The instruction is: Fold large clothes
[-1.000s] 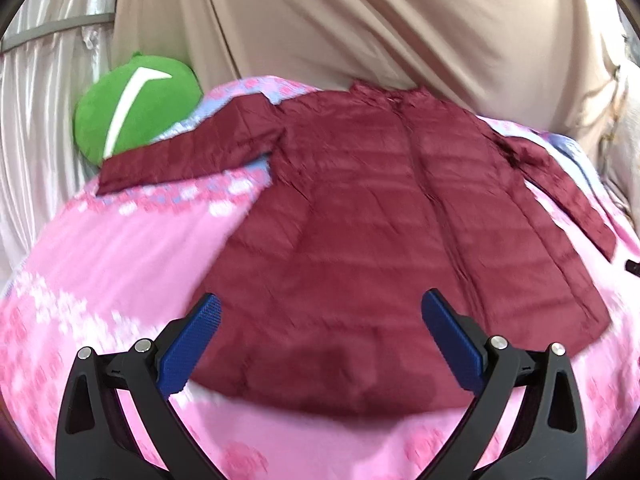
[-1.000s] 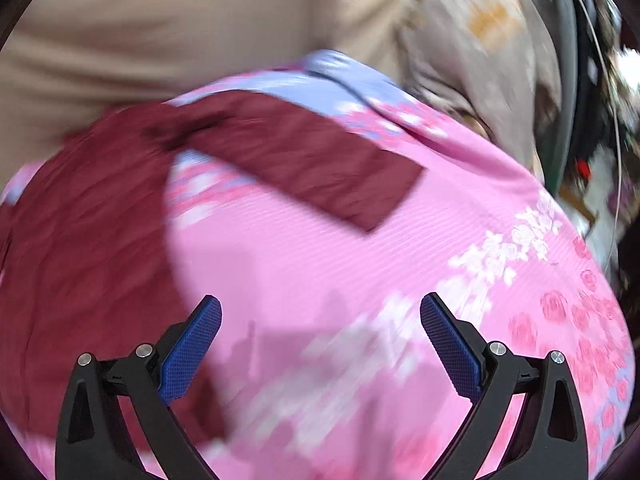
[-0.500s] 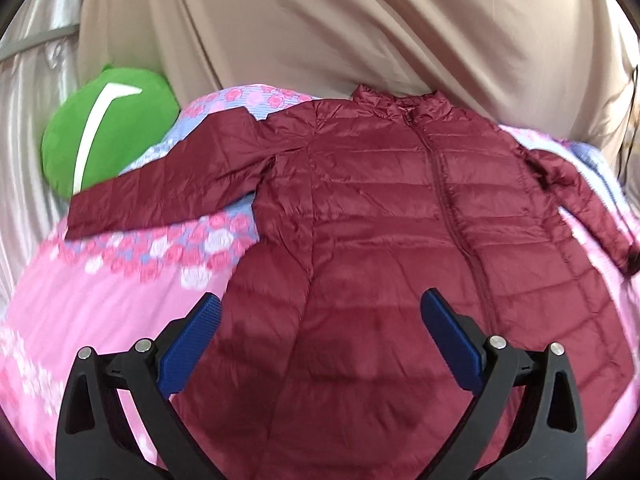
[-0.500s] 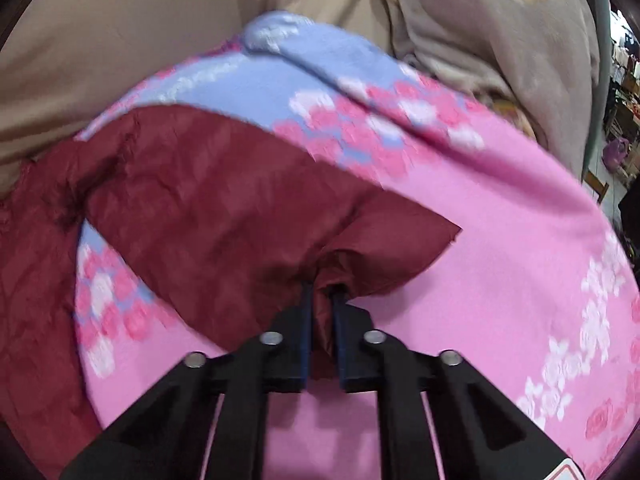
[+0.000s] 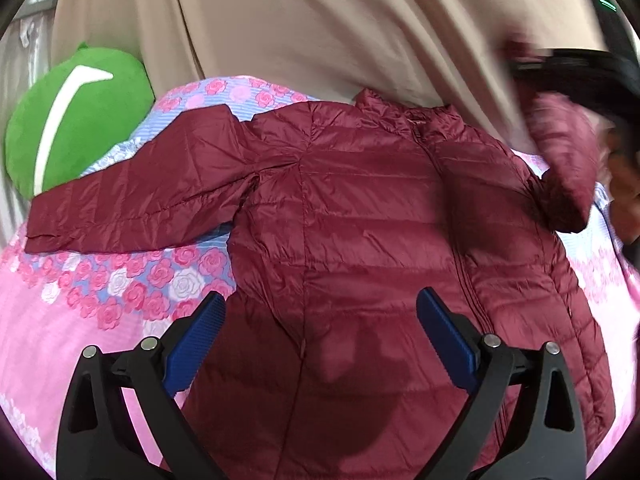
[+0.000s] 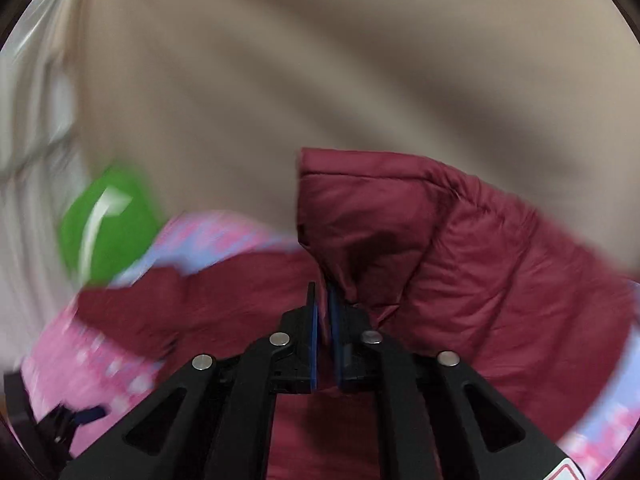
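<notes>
Your left gripper (image 5: 320,324) hangs over the lower front of the jacket (image 5: 380,240) with its blue-padded fingers (image 5: 196,336) spread wide and nothing between them. Beneath it the maroon quilted jacket lies front-up on the pink floral bedspread (image 5: 60,320), zip running down the middle, collar toward the far side. The sleeve on the left of that view (image 5: 132,200) stretches flat across the bedspread toward the green plush cushion (image 5: 72,132). Your right gripper (image 6: 323,304) has its fingers pressed together on the cuff end of the other sleeve (image 6: 400,232), which it holds lifted off the bed; the fabric rises in a fold above the fingertips and trails down to the right. In the left wrist view that raised sleeve (image 5: 564,160) shows blurred at the far right edge, above the jacket's shoulder. Behind the bed hangs a beige curtain (image 5: 340,28), and the cushion sits against it at the far left.
</notes>
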Tool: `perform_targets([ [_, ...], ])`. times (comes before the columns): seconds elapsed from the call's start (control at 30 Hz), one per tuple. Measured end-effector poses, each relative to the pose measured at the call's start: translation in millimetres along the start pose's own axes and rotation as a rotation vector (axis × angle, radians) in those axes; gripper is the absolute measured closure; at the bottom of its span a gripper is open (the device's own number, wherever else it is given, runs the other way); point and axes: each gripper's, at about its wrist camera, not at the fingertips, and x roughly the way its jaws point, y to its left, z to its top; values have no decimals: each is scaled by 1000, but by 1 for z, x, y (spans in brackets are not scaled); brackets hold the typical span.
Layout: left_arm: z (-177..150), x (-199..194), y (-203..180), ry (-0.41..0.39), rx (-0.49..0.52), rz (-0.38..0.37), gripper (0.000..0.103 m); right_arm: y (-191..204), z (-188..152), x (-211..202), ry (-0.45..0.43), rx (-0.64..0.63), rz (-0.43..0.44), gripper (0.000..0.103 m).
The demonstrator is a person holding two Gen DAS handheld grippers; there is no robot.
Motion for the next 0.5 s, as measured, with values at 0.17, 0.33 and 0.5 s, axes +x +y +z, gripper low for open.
perform_targets([
  [0.17,7,31,20,83,-60,-56,9,90,-45,61,127,-186,53,73],
  [0.33,21,56,31,115,-114,-112,9,46,-45,-15,-53,-168,-34,39],
  [0.5,38,100,14,227,-203,-281,9,-71,-58,-55,-50,-54,-297,36],
])
